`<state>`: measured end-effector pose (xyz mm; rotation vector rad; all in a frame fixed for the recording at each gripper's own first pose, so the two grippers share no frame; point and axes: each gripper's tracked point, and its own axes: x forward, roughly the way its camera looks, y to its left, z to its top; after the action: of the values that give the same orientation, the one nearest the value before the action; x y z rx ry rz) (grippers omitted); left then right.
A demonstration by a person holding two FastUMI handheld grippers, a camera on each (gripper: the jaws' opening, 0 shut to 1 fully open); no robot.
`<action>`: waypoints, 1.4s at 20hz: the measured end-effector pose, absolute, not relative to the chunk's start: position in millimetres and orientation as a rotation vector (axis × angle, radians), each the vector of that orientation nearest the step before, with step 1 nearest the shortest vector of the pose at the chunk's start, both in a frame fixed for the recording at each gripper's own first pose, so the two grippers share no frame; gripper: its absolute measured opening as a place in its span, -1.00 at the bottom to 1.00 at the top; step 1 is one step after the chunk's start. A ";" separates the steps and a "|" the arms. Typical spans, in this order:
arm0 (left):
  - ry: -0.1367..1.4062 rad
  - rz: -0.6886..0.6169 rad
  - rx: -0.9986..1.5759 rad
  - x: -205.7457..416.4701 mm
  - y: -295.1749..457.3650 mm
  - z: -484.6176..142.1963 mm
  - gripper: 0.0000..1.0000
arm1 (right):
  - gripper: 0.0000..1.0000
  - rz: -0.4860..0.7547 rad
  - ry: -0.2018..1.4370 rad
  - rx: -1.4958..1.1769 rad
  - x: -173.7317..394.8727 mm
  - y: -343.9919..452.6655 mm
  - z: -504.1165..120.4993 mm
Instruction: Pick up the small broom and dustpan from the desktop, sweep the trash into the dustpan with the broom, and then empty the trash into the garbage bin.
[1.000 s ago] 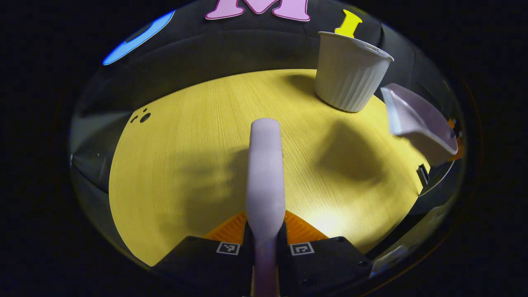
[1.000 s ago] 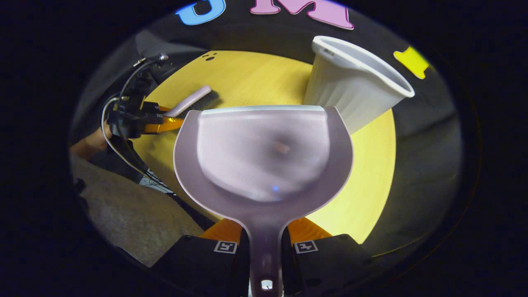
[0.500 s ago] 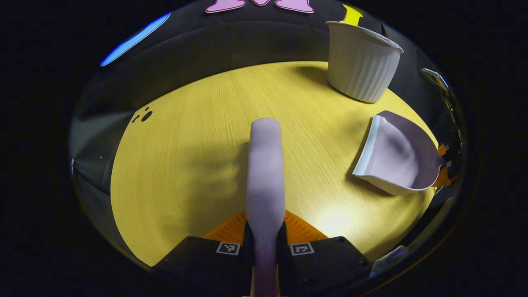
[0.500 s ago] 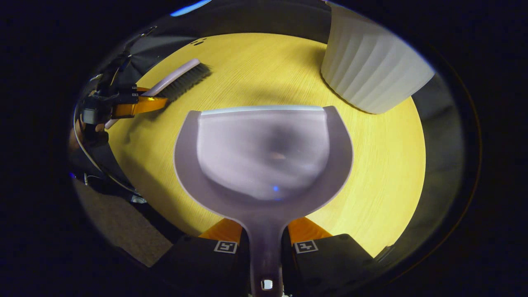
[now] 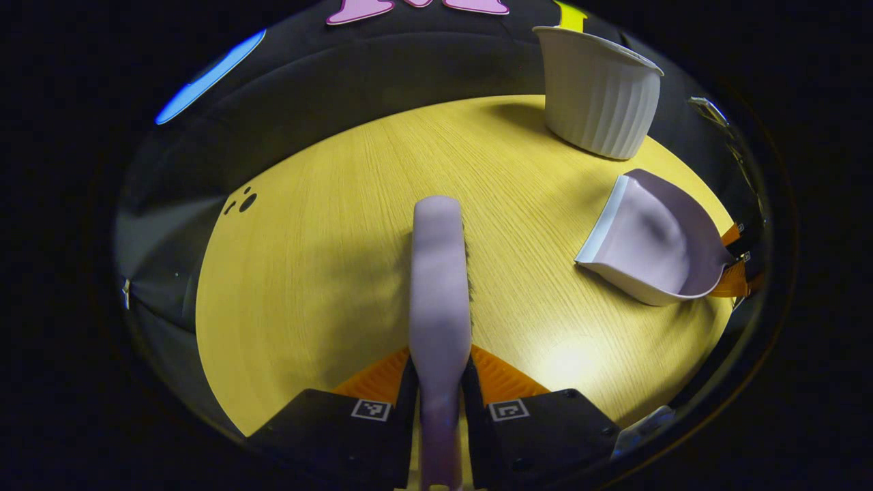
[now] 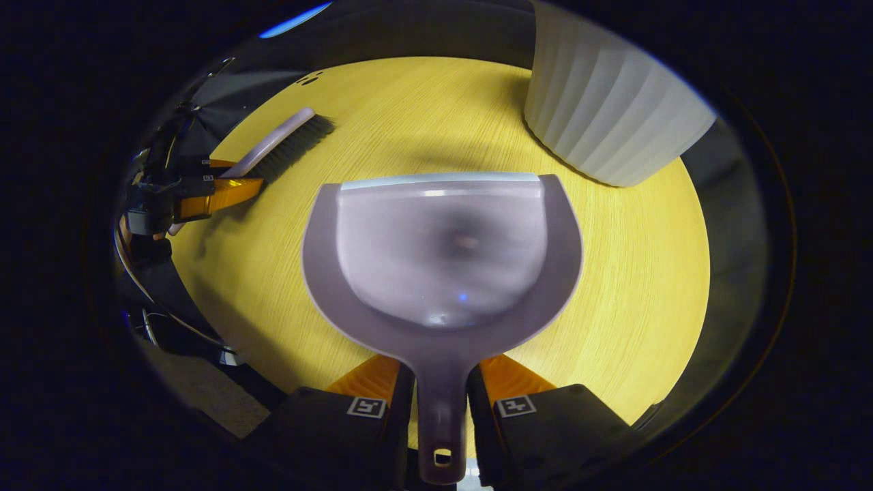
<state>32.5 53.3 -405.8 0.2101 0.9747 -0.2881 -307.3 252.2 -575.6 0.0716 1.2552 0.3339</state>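
Right now both tools are gripped. Left gripper [image 5: 440, 382] has its jaws closed on the handle of the small broom [image 5: 440, 273], fingers pressing it from both sides; the broom runs straight ahead over the yellow wood-grain desktop [image 5: 327, 239], pale lilac back facing the camera, a thin line of dark bristles peeking along its right edge. In the right gripper view the same broom [image 6: 276, 140] sits far left, bristles down at the desktop [image 6: 627, 286], contact hard to confirm, with the left gripper [image 6: 211, 191] behind it. Right gripper [image 6: 440, 399] is clamped on the dustpan [image 6: 443, 259] handle, both fingers tight on it; pan is lilac with a pale front lip, mouth facing forward, inside looks bare apart from a tiny speck I can't identify. From the left gripper view the dustpan [image 5: 655, 239] is on the right side, lying low on the desktop, lip pointing left toward the broom but well apart from it; whether it fully touches the surface is unclear. Garbage bin [image 5: 597, 95], white and ribbed, stands upright at the far right edge of the desktop, beyond the dustpan; in the right gripper view the bin [image 6: 607, 116] is upper right, just past the pan's front corner, not touching. Small dark holes [image 5: 242, 201] mark the far left of the desktop.
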 end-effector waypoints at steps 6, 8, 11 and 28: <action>0.926 -0.268 0.237 18.0 61.3 -369.4 -0.24 | -0.07 0.346 1.177 0.093 -311.1 238.9 -532.4; 0.901 -0.259 0.228 15.0 62.4 -355.4 -0.30 | -0.08 0.347 1.135 0.081 -309.5 233.5 -513.8; 0.847 -0.242 0.223 12.1 61.9 -325.2 -0.16 | -0.08 0.344 1.022 0.117 -295.1 231.9 -472.6; 0.306 -0.243 0.008 50.3 0.9 -92.6 -0.31 | -0.09 0.213 0.348 0.183 -213.0 189.1 -269.7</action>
<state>50.3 0.9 -92.6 0.0084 0.3062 -0.2432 -213.0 189.1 -269.7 0.1826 0.3475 0.2134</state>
